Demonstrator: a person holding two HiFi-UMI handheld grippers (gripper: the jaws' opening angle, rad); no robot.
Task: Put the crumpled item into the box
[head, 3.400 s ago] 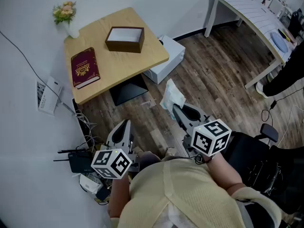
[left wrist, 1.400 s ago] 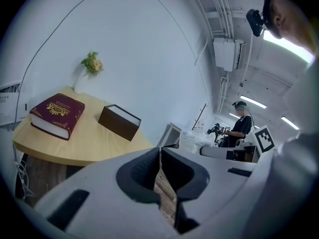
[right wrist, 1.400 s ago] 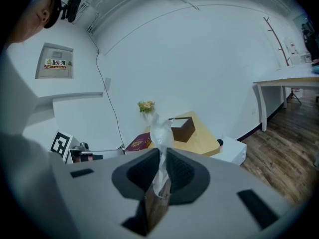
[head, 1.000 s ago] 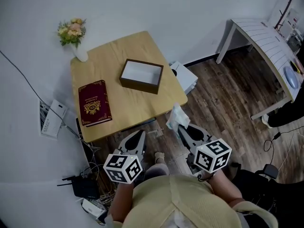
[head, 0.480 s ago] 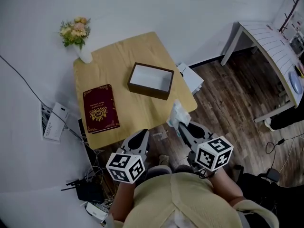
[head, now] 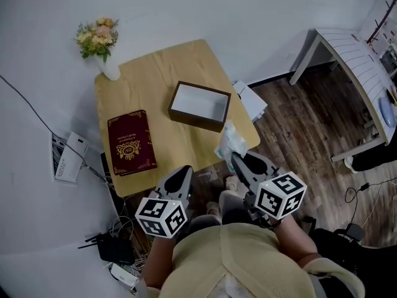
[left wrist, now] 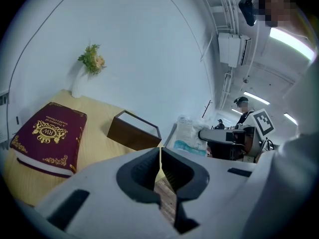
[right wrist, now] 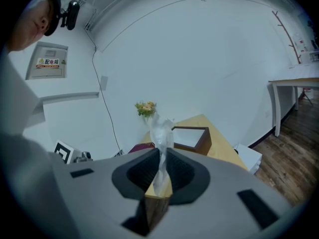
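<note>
Here's the right gripper (head: 236, 158), jaws pinched tight on the crumpled item (head: 231, 143), a pale, scrunched bit of wrapping that pokes up out of the grip and fans out above it; the gripper's own view has it squeezed thin right between the two jaws, so that's a firm hold. The item hangs in the air just off the near right corner of the box (head: 193, 121), outside it and clear of the rim. The box itself is a dark brown, open-topped thing on the wooden table (head: 155, 67), and from above its white inside shows plain right down to the bottom. Over to the left gripper (head: 183, 170): jaws pressed together, gripping nothing, held on the near side of the box and a little to its left, about at the table's near edge. To the left of the box lies a dark red book (head: 131, 142) with gold lettering, flat on the tabletop and well apart from the box. Beyond the box, at the far left corner, a white vase of flowers (head: 99, 39) stands upright. Right of the box, down on the wooden floor (head: 298, 129), sits a white carton (head: 251, 102) partly hidden by the tabletop, and farther right a white desk (head: 353, 51)
</note>
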